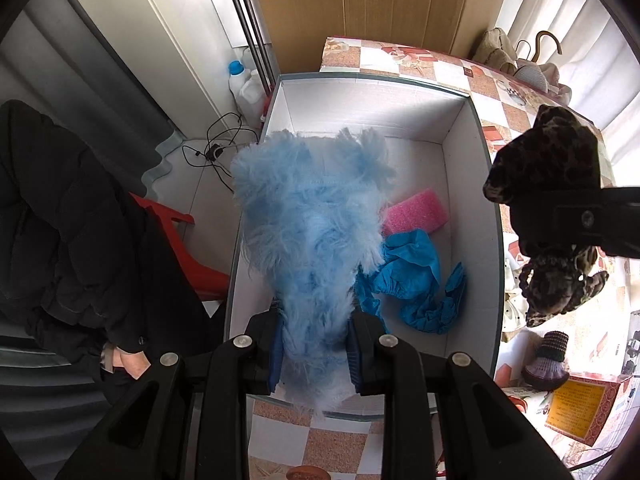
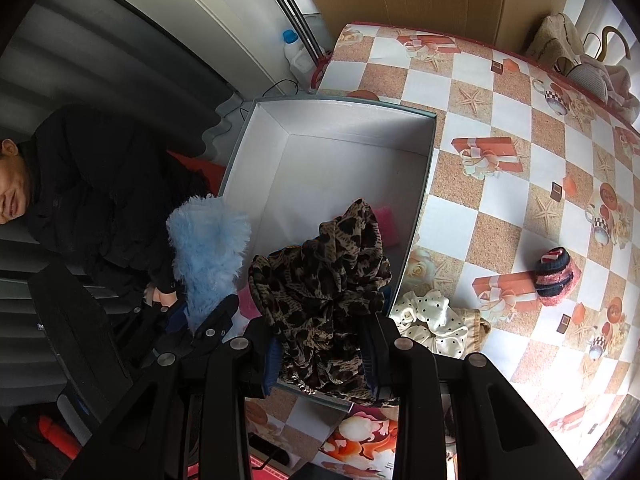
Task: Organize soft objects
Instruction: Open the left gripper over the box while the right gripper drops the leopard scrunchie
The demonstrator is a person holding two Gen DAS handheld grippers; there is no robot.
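Far left of my left gripper point(image 1: 316, 354): my own black padded sleeve point(image 1: 68, 216), and past it a red plastic seat point(image 1: 188, 256) on the floor. Left gripper: jaws drawn in tight on a fluffy light-blue piece point(image 1: 308, 224), pads pressed into its lower end, the pile hanging forward over the near left part of the white box point(image 1: 468, 208). Just right of that piece, on the box floor: a pink sponge point(image 1: 414, 216), and nearer to me a crumpled blue glove point(image 1: 416, 280); the two touch or nearly touch, which I cannot tell. Right of the box wall, over the checked tablecloth point(image 2: 496, 216): my right gripper point(image 2: 324, 354), jaws nearly closed on a leopard-print fabric bundle point(image 2: 324, 280), which bunches up between the pads and spills over the box's near right corner. Just right of that gripper, on the cloth beside the box: a cream polka-dot satin scrunchie point(image 2: 430, 316). Further right, well apart: a small pink and dark knitted item point(image 2: 556, 276).
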